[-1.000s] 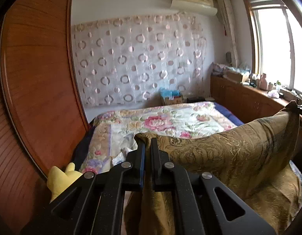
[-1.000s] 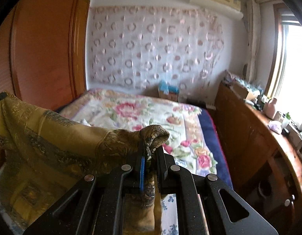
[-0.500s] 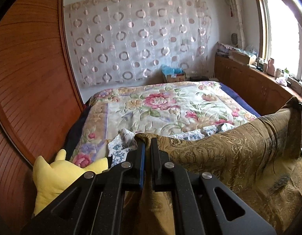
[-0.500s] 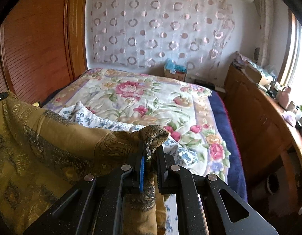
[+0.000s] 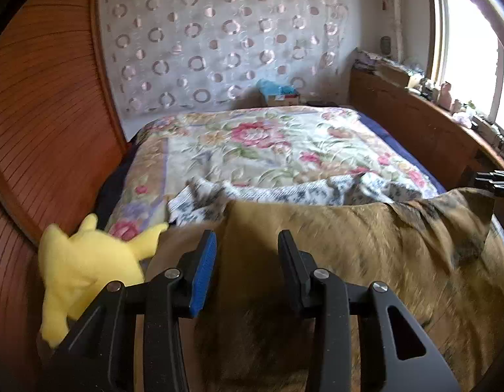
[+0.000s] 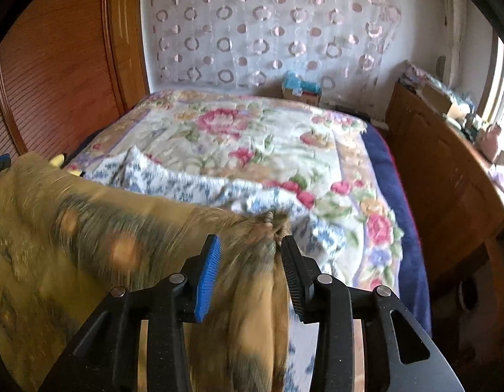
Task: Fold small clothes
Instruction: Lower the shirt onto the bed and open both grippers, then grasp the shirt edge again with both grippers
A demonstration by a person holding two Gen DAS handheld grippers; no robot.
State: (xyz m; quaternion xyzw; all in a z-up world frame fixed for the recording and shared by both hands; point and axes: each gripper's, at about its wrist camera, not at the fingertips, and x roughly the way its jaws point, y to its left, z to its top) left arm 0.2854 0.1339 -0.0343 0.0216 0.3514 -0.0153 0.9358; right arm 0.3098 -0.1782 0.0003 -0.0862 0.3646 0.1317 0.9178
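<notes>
Ochre-gold patterned cloth (image 5: 366, 248) lies before you on the near end of the bed, blurred in both views. Left to right in your left wrist view: a red-brown wooden wardrobe (image 5: 46, 124); a yellow plush toy (image 5: 85, 268) at the bed's near left corner; your left gripper (image 5: 247, 251), whose jaws have just been opening and now stand apart, with the cloth passing between them but neither pad pressing on it; a blue-and-white floral garment (image 5: 284, 192) lying rumpled just beyond the cloth on the floral bedspread (image 5: 258, 143); and, against the far wall, a cardboard box (image 5: 279, 96) holding something light blue, too small to identify.

In your right wrist view, your right gripper (image 6: 250, 248) has likewise just been opening; its jaws stand apart around a bunched corner of the cloth, which touches the right pad (image 6: 291, 271) but is not clamped. At the right, a wooden cabinet (image 6: 448, 176) carries small cluttered items.
</notes>
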